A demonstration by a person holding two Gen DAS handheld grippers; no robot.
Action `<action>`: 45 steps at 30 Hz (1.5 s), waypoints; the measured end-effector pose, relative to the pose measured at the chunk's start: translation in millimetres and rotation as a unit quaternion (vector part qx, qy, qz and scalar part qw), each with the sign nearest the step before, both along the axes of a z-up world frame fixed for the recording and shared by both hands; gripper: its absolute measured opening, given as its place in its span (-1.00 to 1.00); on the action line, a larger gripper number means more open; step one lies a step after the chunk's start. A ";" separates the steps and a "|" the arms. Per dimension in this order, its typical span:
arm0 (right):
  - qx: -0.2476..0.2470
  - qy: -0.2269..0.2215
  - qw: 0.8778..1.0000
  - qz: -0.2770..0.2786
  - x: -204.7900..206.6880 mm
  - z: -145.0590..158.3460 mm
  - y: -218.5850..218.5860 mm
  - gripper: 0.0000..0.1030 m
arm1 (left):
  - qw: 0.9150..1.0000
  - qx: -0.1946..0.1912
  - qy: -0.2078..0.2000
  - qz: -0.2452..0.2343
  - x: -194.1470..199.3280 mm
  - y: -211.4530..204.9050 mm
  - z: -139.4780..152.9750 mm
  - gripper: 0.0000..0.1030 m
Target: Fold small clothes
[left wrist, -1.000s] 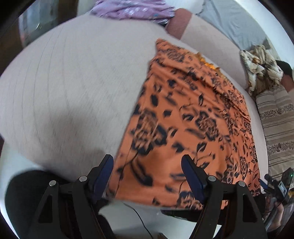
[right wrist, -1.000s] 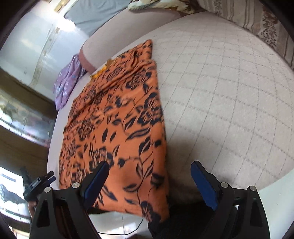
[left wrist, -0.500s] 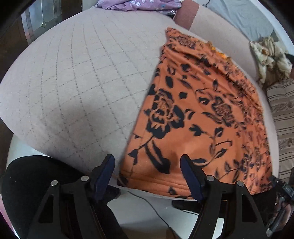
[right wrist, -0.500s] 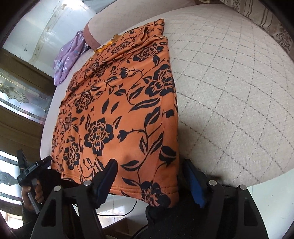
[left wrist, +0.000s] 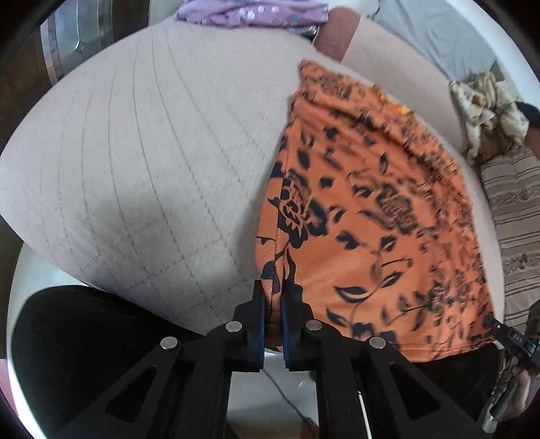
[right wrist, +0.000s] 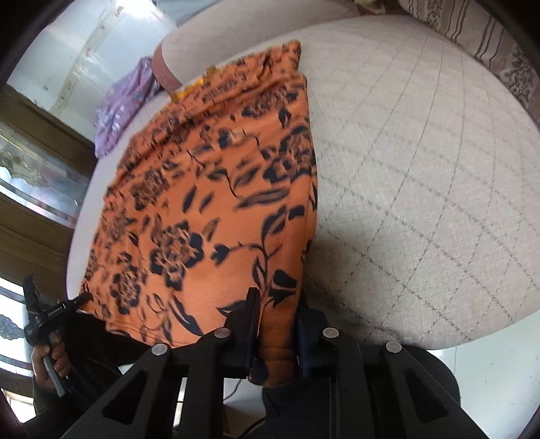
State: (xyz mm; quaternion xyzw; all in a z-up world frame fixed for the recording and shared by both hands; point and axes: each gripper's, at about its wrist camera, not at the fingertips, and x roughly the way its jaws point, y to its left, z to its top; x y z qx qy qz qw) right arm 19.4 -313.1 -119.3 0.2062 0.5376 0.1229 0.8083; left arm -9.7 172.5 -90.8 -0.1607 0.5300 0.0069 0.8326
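The orange floral garment (left wrist: 371, 209) lay flat on the quilted beige cushion (left wrist: 152, 152). The left gripper (left wrist: 273, 304) had just closed, its jaws clamped on the garment's near left corner. The right gripper (right wrist: 276, 324) had likewise just closed, its jaws pinching the near right corner at the cushion's near edge.

This is a home, a living room or bedroom by the look of it. A wide quilted beige cushion (left wrist: 141, 162) fills the middle of the frame, with a striped, patterned cushion (left wrist: 516, 216) at the right edge. Loose clothes lie about: a purple garment (left wrist: 249, 13) at the top, a crumpled cream cloth (left wrist: 489, 114) at upper right. Dark wooden framing with ornate frosted glass (right wrist: 30, 175) stands at the left.
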 end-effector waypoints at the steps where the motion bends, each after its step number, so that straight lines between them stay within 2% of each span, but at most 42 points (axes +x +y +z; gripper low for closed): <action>1: 0.006 -0.006 1.000 -0.005 -1.2 4.0 -2.3 -0.61 | 1.000 0.001 -0.005 -0.002 -0.8 -0.5 2.9 -0.85; 3: 0.017 -0.013 1.000 -0.014 -1.2 8.1 -7.5 -0.58 | 1.000 0.004 0.006 0.003 1.7 1.4 -5.5 -0.83; 5: 0.030 0.011 0.999 -0.023 3.2 -2.3 -12.5 -0.54 | 0.999 0.002 0.031 0.013 7.4 4.3 -21.4 -0.75; 6: 0.032 0.022 0.999 -0.021 4.1 -6.4 -12.5 -0.41 | 0.999 0.000 0.047 0.020 8.7 6.4 -30.2 -0.73; 7: 0.028 0.033 0.999 -0.016 4.7 -10.4 -10.0 -0.26 | 0.999 -0.005 0.045 0.025 7.4 4.8 -30.7 -0.71; 8: 0.018 0.040 0.999 -0.011 4.6 -12.6 -7.1 0.33 | 0.999 -0.007 0.039 0.030 6.0 5.4 -29.4 -0.59; 9: 0.009 0.033 0.999 -0.006 3.1 -10.9 -3.4 0.50 | 0.999 -0.005 0.038 0.029 5.0 4.8 -28.5 -0.32; 11: 0.004 0.025 1.000 -0.006 1.6 -8.0 -2.8 0.50 | 0.999 0.010 0.035 0.023 4.8 1.7 -28.0 -0.05; 13: 0.003 0.028 1.000 -0.006 2.7 -9.6 -2.7 0.31 | 0.999 0.030 0.045 0.009 6.8 -4.1 -32.5 -0.06; 14: 0.002 0.033 0.999 -0.001 3.4 -12.6 -1.5 -0.19 | 0.998 0.040 0.045 0.003 7.7 -6.9 -32.6 -0.35; 15: -0.002 0.038 0.999 0.004 4.4 -15.0 -0.5 -0.58 | 0.999 0.027 0.041 -0.003 7.5 -7.0 -31.1 -0.86; 17: -0.010 0.039 0.999 0.008 4.8 -14.6 0.5 -0.86 | 0.999 0.002 0.032 -0.003 6.8 -4.0 -22.3 -0.87; 19: 0.007 0.027 1.000 0.003 4.4 -7.0 -4.8 -0.86 | 1.000 0.001 0.000 0.001 6.6 -1.0 -1.9 -0.87; 21: 0.048 -0.001 0.999 -0.018 4.0 12.1 -16.5 -0.86 | 0.999 -0.011 -0.038 0.008 4.9 5.9 26.3 -0.87; 23: 0.077 -0.026 0.996 -0.030 3.4 27.4 -26.7 -0.86 | 0.998 -0.014 -0.058 0.012 5.1 10.3 40.4 -0.87; 26: 0.090 -0.042 0.994 -0.043 3.8 33.9 -34.8 -0.86 | 0.999 -0.006 -0.037 0.013 9.9 12.9 27.6 -0.87; 30: 0.098 0.001 0.993 -0.058 2.0 -1.4 -38.6 -0.86 | 0.999 -0.008 0.038 0.024 17.8 15.8 -16.2 -0.87; 31: 0.098 0.008 0.993 -0.059 0.9 -8.1 -37.6 -0.86 | 0.999 -0.011 0.046 0.027 19.5 12.0 -23.5 -0.87; 33: 0.096 0.018 0.993 -0.066 -1.7 -17.3 -38.7 -0.86 | 0.998 -0.011 0.045 0.030 18.8 11.4 -26.0 -0.87; 36: 0.100 0.010 0.993 -0.068 -2.6 -15.6 -42.3 -0.86 | 1.000 0.000 0.021 0.022 17.3 9.9 -13.4 -0.87; 38: 0.098 0.005 0.993 -0.063 -0.8 -12.6 -40.1 -0.86 | 0.999 0.002 0.027 0.021 10.4 14.3 -12.8 -0.86; 40: 0.100 0.018 0.993 -0.064 1.8 -17.9 -37.5 -0.78 | 0.999 0.004 0.044 0.024 10.2 14.0 -24.5 -0.86; 42: 0.103 0.031 0.992 -0.064 2.1 -24.2 -35.9 -0.78 | 0.999 0.014 0.044 0.017 10.2 11.1 -27.2 -0.85; 43: 0.097 0.031 0.993 -0.064 2.6 -22.7 -35.1 -0.74 | 0.999 0.017 0.042 0.014 8.1 9.4 -25.7 -0.84; 45: 0.088 0.034 0.994 -0.059 3.2 -21.5 -34.6 -0.31 | 0.999 0.018 0.048 0.015 9.6 8.5 -26.2 -0.81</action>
